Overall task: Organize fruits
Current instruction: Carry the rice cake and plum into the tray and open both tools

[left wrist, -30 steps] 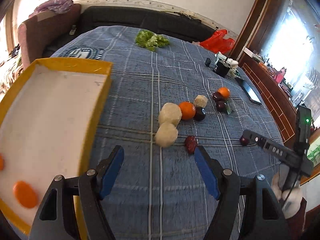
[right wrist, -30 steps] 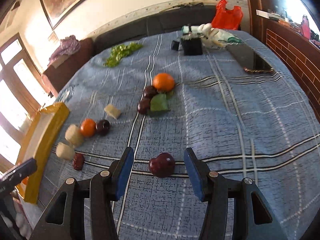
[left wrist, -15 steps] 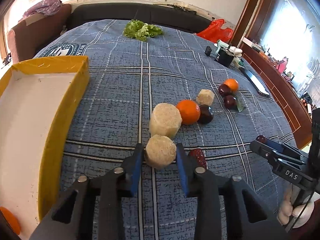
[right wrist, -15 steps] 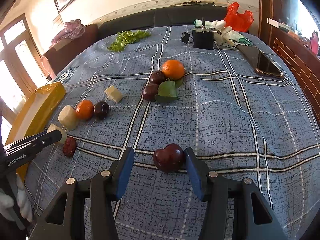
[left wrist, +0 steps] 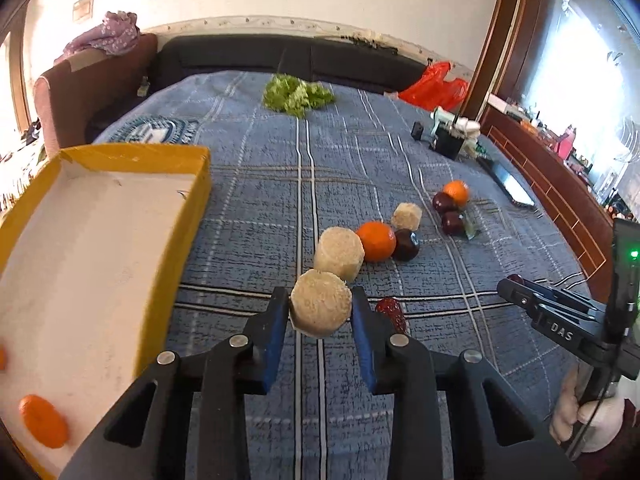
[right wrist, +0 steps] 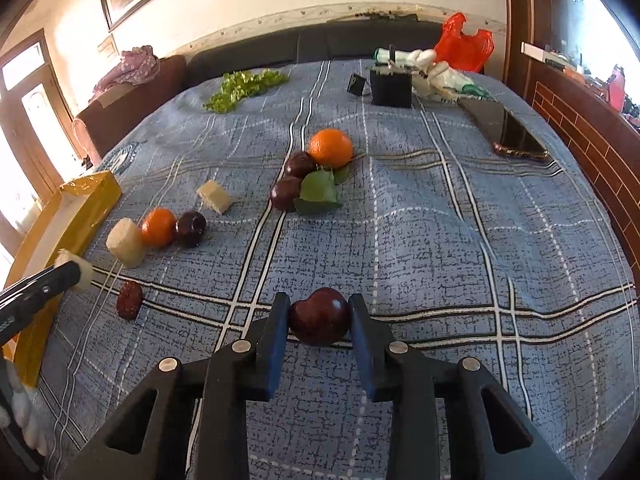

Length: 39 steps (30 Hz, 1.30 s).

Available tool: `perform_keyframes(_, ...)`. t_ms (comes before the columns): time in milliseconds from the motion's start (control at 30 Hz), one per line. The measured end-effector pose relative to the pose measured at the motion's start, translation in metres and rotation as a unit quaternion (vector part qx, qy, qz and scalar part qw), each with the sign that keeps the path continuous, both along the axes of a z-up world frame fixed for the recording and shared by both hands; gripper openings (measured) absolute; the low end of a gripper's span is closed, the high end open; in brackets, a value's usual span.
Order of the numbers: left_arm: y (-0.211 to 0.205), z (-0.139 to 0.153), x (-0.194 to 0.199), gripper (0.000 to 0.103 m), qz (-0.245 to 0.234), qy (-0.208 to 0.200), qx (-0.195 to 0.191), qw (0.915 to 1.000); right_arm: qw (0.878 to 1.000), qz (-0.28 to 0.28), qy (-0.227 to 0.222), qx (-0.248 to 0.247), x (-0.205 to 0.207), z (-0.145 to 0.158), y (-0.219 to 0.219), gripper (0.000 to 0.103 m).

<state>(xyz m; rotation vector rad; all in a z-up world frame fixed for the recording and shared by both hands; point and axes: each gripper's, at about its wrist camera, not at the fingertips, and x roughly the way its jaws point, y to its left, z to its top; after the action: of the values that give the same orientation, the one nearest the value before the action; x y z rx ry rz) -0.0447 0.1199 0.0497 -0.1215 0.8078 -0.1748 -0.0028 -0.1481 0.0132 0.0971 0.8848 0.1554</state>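
My left gripper (left wrist: 320, 316) is shut on a pale round fruit piece (left wrist: 321, 309) and holds it just above the blue checked cloth, right of the yellow tray (left wrist: 176, 232). The tray holds an orange (left wrist: 43, 421). My right gripper (right wrist: 319, 320) is shut on a dark red plum (right wrist: 320, 316). On the cloth lie another pale piece (left wrist: 339, 254), an orange (left wrist: 376, 241), a dark plum (left wrist: 406, 244), a small pale piece (left wrist: 407, 216), a red date (left wrist: 392, 314), and further off two plums (right wrist: 292, 180) with an orange (right wrist: 331, 148).
A green leaf (right wrist: 318, 192) lies beside the far plums. Lettuce (left wrist: 298, 96), a black box (right wrist: 391, 86), a phone (right wrist: 506, 132) and a red bag (right wrist: 464, 46) lie at the far side. A dark sofa backs the cloth.
My left gripper moved forward from beside the tray and closed on the pale piece, then lifted it slightly. My right gripper closed on the plum.
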Motion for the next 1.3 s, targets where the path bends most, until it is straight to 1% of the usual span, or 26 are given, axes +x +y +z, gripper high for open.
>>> perform_keyframes(133,0.02,0.022,-0.019,0.03,0.015,-0.019,-0.008,0.9997,1.0,0.003,-0.025,0.006,-0.011,0.018,0.004,0.032)
perform_keyframes(200,0.034,0.035,-0.028,0.03,0.026,-0.029,-0.009,0.9992,0.999,0.021,-0.039,0.014,-0.021,0.035,0.014,0.032)
perform_keyframes(267,0.056,0.05,-0.038,0.03,0.045,-0.037,-0.007,0.9983,0.998,0.043,-0.051,0.022,-0.03,0.051,0.028,0.033)
perform_keyframes(367,0.092,0.068,-0.044,0.03,0.076,-0.04,0.004,0.9963,0.993,0.089,-0.061,0.041,-0.036,0.074,0.062,0.033)
perform_keyframes(433,0.118,0.076,-0.05,0.03,0.105,-0.046,0.023,0.9932,0.989,0.127,-0.062,0.047,-0.038,0.086,0.092,0.033)
perform_keyframes(500,0.142,0.078,-0.052,0.031,0.128,-0.044,0.033,0.9903,0.983,0.162,-0.062,0.051,-0.04,0.092,0.123,0.033)
perform_keyframes(567,0.166,0.072,-0.05,0.031,0.142,-0.03,0.033,0.9889,0.977,0.196,-0.054,0.06,-0.04,0.094,0.157,0.033)
perform_keyframes(600,0.175,0.067,-0.048,0.031,0.149,-0.02,0.032,0.9881,0.973,0.218,-0.042,0.07,-0.04,0.094,0.177,0.033)
perform_keyframes(667,0.187,0.058,-0.043,0.031,0.156,-0.004,0.031,0.9872,0.965,0.248,-0.025,0.079,-0.039,0.09,0.207,0.033)
perform_keyframes(767,0.205,0.038,-0.031,0.031,0.164,0.019,0.027,0.9859,0.955,0.29,-0.014,0.063,-0.044,0.08,0.257,0.033)
perform_keyframes(867,0.219,0.022,-0.018,0.031,0.171,0.041,0.02,0.9842,0.945,0.324,0.005,0.048,-0.052,0.064,0.293,0.033)
perform_keyframes(967,0.229,0.008,-0.01,0.031,0.177,0.06,0.008,0.9823,0.939,0.342,0.018,0.032,-0.057,0.048,0.316,0.034)
perform_keyframes(1067,0.233,-0.001,-0.008,0.031,0.18,0.069,0.004,0.9813,0.935,0.353,0.03,0.015,-0.06,0.034,0.331,0.034)
perform_keyframes(1200,0.237,-0.008,-0.007,0.031,0.185,0.075,0.001,0.9798,0.934,0.356,0.025,-0.002,-0.063,0.027,0.34,0.034)
perform_keyframes(1300,0.242,-0.01,-0.006,0.031,0.19,0.078,-0.011,0.9786,0.935,0.354,0.021,-0.013,-0.061,0.026,0.339,0.034)
